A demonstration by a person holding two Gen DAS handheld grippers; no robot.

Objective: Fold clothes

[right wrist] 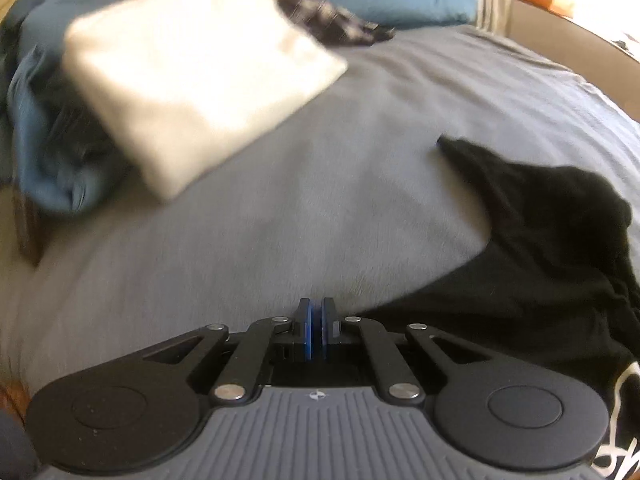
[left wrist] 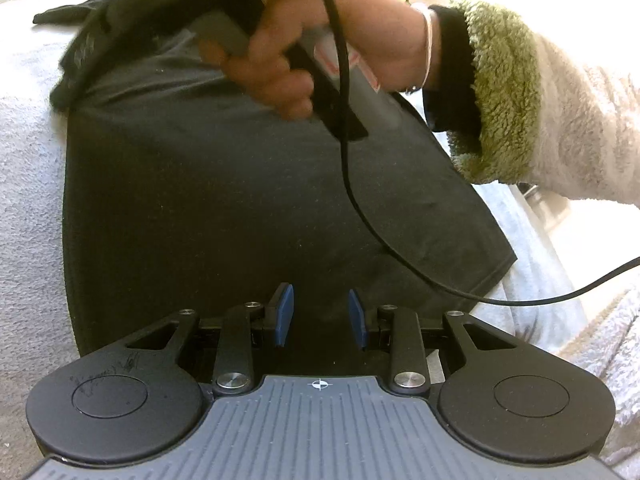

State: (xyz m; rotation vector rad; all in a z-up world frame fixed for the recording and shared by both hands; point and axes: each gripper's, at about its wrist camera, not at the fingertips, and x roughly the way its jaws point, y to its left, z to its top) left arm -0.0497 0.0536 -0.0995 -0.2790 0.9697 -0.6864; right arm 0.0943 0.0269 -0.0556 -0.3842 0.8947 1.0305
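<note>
A dark grey garment [left wrist: 220, 200] lies spread flat on a pale bed cover [left wrist: 28, 200]. Its far left corner is bunched up. My left gripper [left wrist: 321, 316] hovers over the garment's near edge, its blue pads apart with only the cloth below showing between them. Beyond it, a person's hand [left wrist: 288, 52] grips the handle of the other gripper above the garment's far end. In the right wrist view my right gripper [right wrist: 316, 328] is shut, pads together, and no cloth shows between them. The black garment [right wrist: 540, 260] lies just to its right and reaches its right linkage.
A folded white cloth [right wrist: 192, 72] sits at the far left on the grey cover [right wrist: 320, 200]. Blue bedding [right wrist: 40, 152] and a dark checked cloth [right wrist: 320, 0] lie behind it. A black cable [left wrist: 348, 140] hangs across the garment. A fluffy sleeve [left wrist: 520, 100] fills the right.
</note>
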